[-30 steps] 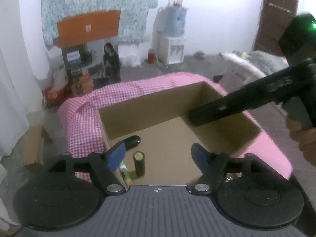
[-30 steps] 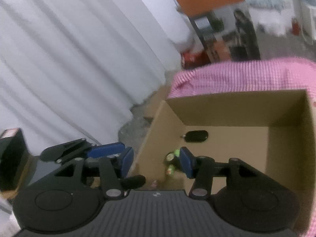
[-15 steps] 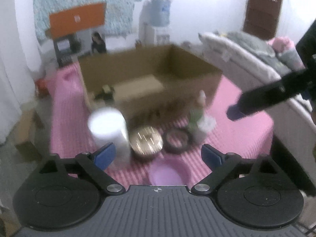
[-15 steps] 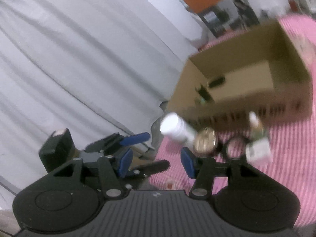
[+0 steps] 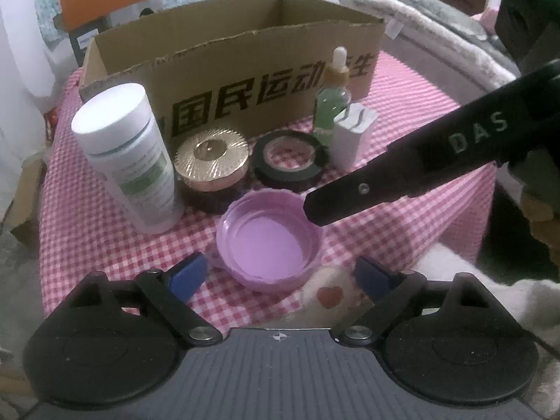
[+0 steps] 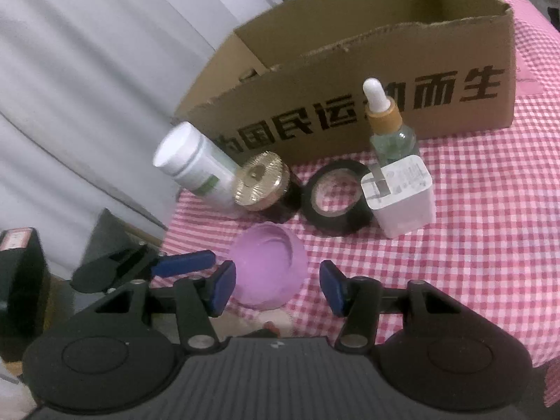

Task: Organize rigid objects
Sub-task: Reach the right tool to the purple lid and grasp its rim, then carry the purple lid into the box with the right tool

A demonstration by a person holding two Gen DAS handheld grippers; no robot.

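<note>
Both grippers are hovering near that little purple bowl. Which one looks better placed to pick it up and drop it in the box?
Probably the left gripper: its jaws are wide open with the purple bowl centred just ahead. The right gripper is narrower, barely bowl width, and points left of the bowl's middle.

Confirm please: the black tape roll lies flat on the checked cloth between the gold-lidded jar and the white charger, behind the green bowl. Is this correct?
One detail is wrong: the bowl is purple, not green, as both wrist views show. The black tape roll does lie flat between the gold-lidded jar and the white charger, behind that bowl.
</note>
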